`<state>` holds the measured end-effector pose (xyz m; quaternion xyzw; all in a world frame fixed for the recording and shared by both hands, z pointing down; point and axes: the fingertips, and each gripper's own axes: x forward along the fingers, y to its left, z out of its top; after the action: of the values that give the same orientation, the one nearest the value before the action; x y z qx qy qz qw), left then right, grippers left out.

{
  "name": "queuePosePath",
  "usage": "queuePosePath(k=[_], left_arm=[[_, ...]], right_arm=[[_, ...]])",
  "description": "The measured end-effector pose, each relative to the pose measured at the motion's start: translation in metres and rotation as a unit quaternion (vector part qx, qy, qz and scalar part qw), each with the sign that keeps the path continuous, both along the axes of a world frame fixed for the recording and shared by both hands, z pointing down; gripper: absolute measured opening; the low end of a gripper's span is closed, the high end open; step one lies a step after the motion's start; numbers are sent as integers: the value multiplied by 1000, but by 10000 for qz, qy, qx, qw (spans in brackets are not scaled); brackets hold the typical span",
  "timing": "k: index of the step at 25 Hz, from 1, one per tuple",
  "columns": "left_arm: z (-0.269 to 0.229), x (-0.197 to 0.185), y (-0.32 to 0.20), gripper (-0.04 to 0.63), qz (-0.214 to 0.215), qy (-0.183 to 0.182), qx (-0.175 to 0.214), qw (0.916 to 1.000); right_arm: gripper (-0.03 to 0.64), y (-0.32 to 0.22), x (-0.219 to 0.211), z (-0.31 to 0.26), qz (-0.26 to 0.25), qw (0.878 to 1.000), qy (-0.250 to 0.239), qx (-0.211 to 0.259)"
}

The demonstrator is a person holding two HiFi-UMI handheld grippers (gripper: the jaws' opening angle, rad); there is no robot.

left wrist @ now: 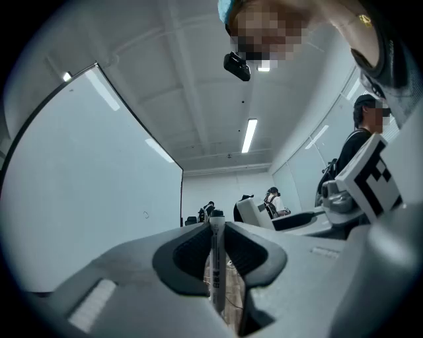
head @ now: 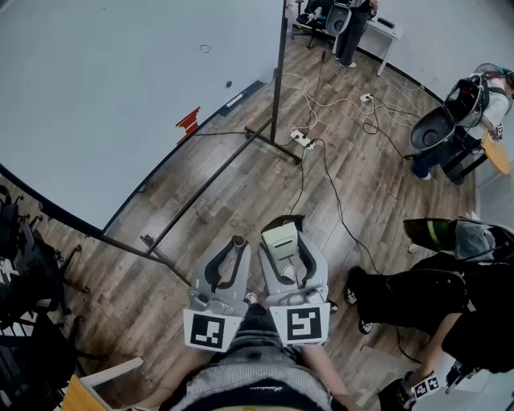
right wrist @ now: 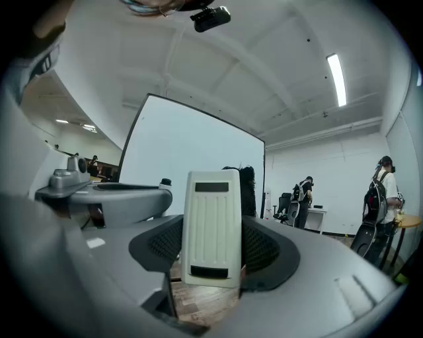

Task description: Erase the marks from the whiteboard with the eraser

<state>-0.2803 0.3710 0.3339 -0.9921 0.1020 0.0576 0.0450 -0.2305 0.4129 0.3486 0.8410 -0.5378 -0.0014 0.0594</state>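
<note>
A wood-plank floor [head: 241, 201] runs through an open room with white walls. Nearest the camera, the two grippers sit side by side just above the person's lap, both pointing away from the body, each with its marker cube [head: 207, 330] facing up. The left gripper [head: 237, 244] is clamped on a thin marker pen [left wrist: 216, 264], which stands upright in the narrow slit between its jaws with its dark cap poking above them. The right gripper [head: 283, 228] grasps the eraser [right wrist: 211, 228], a cream ribbed block held upright between the two jaw pads, its top well clear of the jaws. The eraser is apart from the whiteboard [head: 120, 88], which stands to the left beyond the grippers on a black stand [head: 273, 136] whose foot bars lie along the floor. On the board's upper part show a small looped mark [head: 205, 48] and a dark dot [head: 229, 83]; a red item [head: 188, 122] sits at its lower edge. Past the stand, cables [head: 337, 201] trail over the planks from a power strip [head: 302, 139]. To the right a person in dark clothes [head: 426, 297] sits low, another [head: 470, 112] is farther off, and a third [head: 353, 24] stands by a white desk [head: 389, 32] at the far wall.
</note>
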Motion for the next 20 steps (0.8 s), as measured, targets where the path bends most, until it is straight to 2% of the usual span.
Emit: queuePosePath(k=[12, 20], left_arm=[[5, 6, -4, 77, -30, 102, -185, 9998], [11, 60, -42, 77, -150, 24, -326, 9994]], right_arm=[[264, -3, 5, 7, -117, 9998, -113, 70], [264, -45, 61, 13, -295, 9989, -315, 173]])
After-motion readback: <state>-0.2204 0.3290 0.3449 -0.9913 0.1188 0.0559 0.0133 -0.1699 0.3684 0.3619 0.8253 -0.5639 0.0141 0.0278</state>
